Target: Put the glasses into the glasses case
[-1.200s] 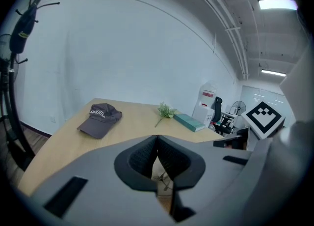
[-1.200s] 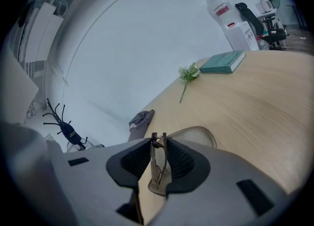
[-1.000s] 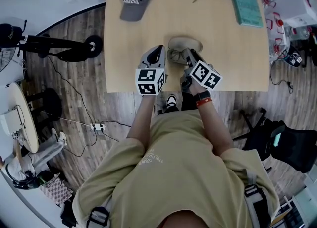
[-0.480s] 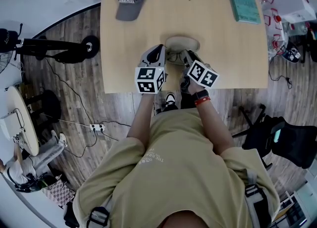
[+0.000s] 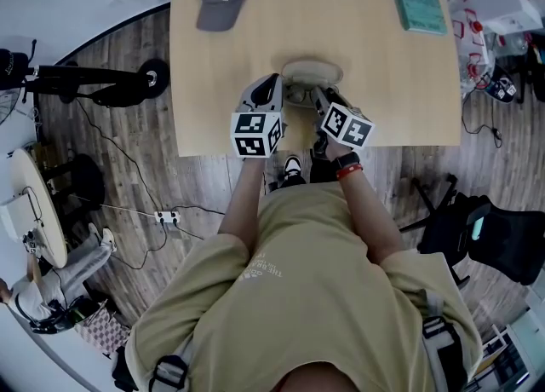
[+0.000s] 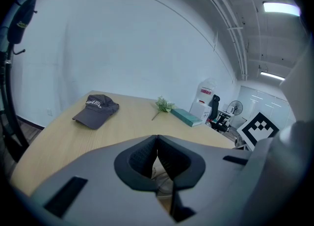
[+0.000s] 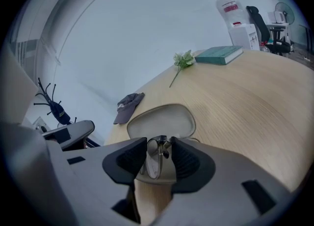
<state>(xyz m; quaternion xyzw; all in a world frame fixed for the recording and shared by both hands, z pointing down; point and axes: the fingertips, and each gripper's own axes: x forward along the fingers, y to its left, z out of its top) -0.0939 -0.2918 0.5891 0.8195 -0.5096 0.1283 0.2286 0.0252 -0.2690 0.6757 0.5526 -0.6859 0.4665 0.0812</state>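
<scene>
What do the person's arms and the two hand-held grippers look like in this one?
Both the left hand-held gripper and right hand-held gripper are grey shells with black ribbed pads, each carrying a cube of black-and-white square markers. Khaki T-shirt, short sleeves; a black watch and red band on the right wrist. The right jaws have just been opening, with the glasses between them.

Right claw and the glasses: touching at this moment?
Cannot tell. In the right gripper view the right claw, whose jaws have just been opening, has the glasses between them, but neither a gap nor pressing pads shows plainly.
</scene>
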